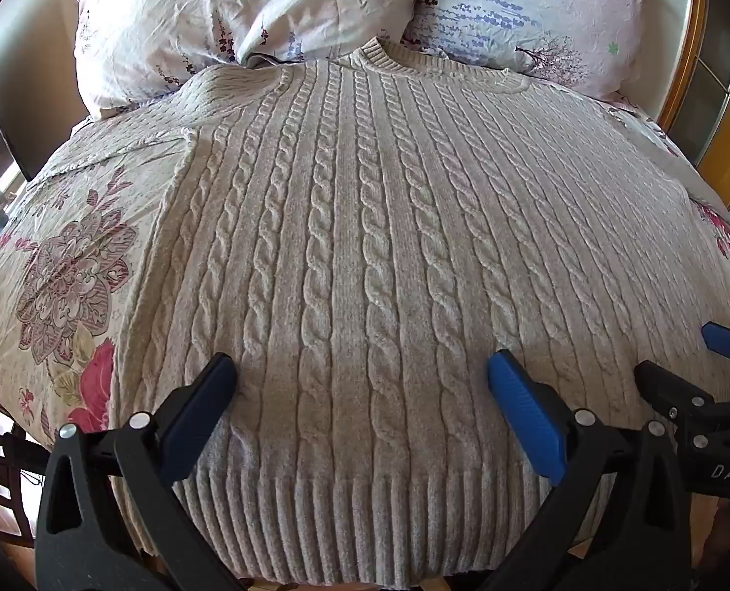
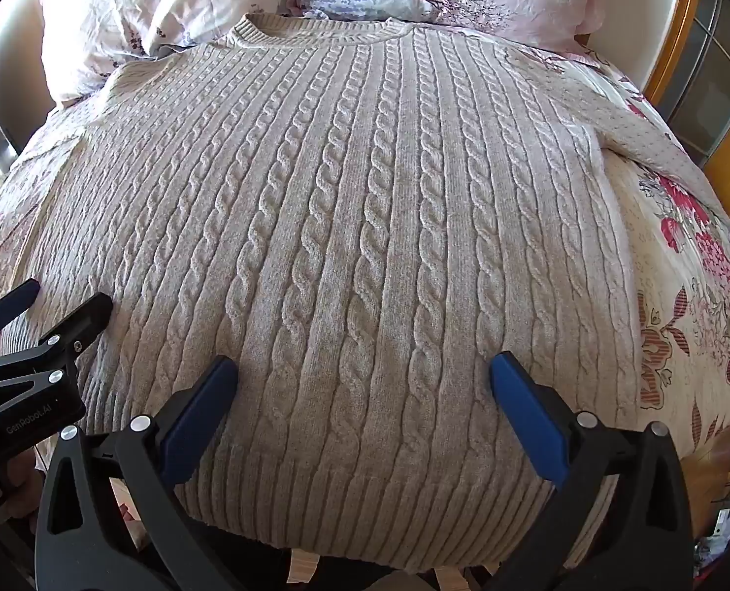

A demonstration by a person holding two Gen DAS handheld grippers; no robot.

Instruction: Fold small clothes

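Your cable-knit sweater lies flat on the bed, collar toward the pillows, so its hem is nearest you. Your left claw and right claw hover released above that hem, grasping nothing.

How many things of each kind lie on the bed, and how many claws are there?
Sweater: 1
Pillows: 2, left and right
Claws: 2, left claw and right claw, both open
Total: 5
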